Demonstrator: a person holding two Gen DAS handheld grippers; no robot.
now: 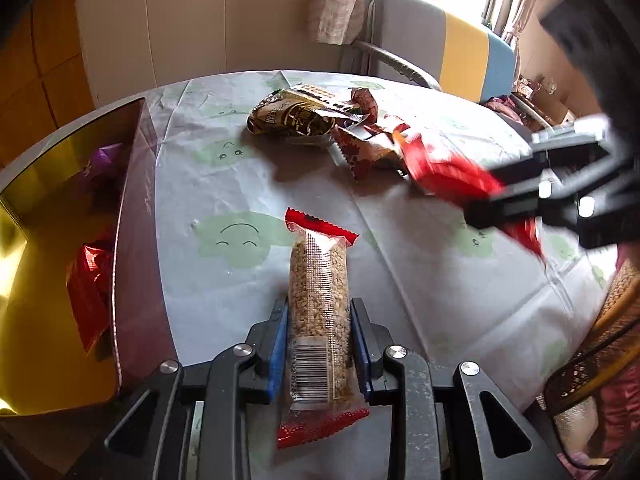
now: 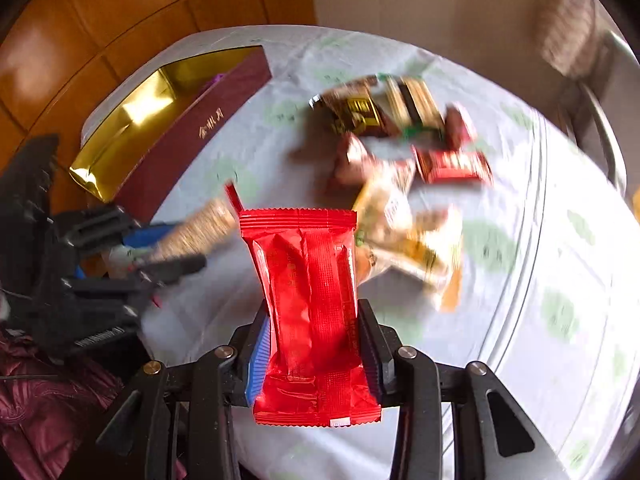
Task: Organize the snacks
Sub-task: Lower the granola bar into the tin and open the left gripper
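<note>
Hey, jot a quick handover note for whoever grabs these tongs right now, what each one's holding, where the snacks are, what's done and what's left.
Left tongs: shut on a cereal bar in a clear wrapper, held above the table.
Right tongs: shut on a red foil snack pack, in the air beside the pile.
Gold-lined box: at the table's left edge, a red pack and a purple one already inside.
Snack pile: several packets loose on the tablecloth.
Left to do: drop both held snacks in the box, then clear the pile.
</note>
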